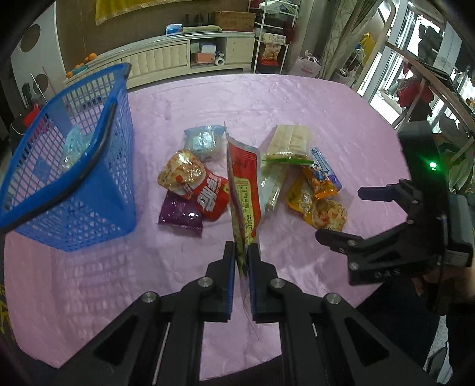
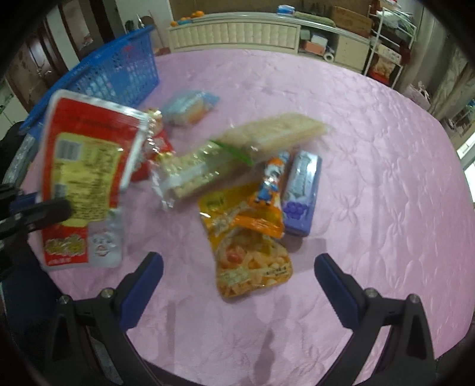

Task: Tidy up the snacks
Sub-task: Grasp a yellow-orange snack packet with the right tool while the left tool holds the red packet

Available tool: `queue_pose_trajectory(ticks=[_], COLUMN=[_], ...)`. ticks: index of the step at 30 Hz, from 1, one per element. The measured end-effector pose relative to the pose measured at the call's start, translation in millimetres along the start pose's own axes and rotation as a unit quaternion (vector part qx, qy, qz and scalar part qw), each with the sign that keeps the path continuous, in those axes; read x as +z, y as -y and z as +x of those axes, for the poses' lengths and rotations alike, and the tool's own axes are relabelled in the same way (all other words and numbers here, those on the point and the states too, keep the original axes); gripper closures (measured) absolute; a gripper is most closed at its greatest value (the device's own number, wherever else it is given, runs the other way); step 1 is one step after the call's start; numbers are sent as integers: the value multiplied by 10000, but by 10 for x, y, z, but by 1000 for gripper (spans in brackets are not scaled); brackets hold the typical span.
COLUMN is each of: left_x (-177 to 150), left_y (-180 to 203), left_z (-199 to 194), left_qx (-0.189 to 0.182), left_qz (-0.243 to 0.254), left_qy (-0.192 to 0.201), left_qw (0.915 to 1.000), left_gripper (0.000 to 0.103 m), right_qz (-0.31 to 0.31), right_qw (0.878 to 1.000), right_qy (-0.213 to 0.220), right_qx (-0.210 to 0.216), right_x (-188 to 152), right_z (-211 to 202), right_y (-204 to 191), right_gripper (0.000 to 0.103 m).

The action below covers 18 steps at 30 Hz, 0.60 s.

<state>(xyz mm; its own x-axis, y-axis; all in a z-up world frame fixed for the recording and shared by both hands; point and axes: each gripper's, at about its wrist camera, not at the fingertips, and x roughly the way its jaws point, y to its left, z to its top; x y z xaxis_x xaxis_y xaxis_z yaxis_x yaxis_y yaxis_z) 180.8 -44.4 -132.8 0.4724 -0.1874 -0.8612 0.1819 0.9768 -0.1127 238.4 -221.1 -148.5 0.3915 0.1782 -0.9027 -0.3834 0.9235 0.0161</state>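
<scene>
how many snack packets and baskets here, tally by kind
loose snack packets on the table: 8
red packet in the left claw: 1
pale packet inside the basket: 1
blue basket: 1
total: 11

A pink quilted tablecloth (image 1: 297,118) covers the table; behind it runs a long cream sideboard (image 1: 166,56) against a brown wall (image 1: 77,26), white wire shelving (image 1: 273,38) alongside, bright windows (image 1: 394,74) at the right

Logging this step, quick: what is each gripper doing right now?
Left gripper: closed on the red snack packet, lifted off the table.
Right gripper: open, holding nothing, above the orange chip bag.
</scene>
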Motion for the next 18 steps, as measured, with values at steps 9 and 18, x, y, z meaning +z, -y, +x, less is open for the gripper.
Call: queue_pose_trajectory(ticks=[9,18], left_x=[-2,-27], left_y=[-11,-58], left_z=[16,25], left_qx=[6,20], left_qz=[-105,-183], left_qy=[-8,0], left_qw=[9999,9998], left_gripper=[96,96], right_qz=[-32,-512], right_qw=[9998,9987], right_qy=[-175,-52], right_qx=[-112,-59], right_x=[44,112], right_z=[293,275], right_y=[120,-111], right_gripper=[11,39])
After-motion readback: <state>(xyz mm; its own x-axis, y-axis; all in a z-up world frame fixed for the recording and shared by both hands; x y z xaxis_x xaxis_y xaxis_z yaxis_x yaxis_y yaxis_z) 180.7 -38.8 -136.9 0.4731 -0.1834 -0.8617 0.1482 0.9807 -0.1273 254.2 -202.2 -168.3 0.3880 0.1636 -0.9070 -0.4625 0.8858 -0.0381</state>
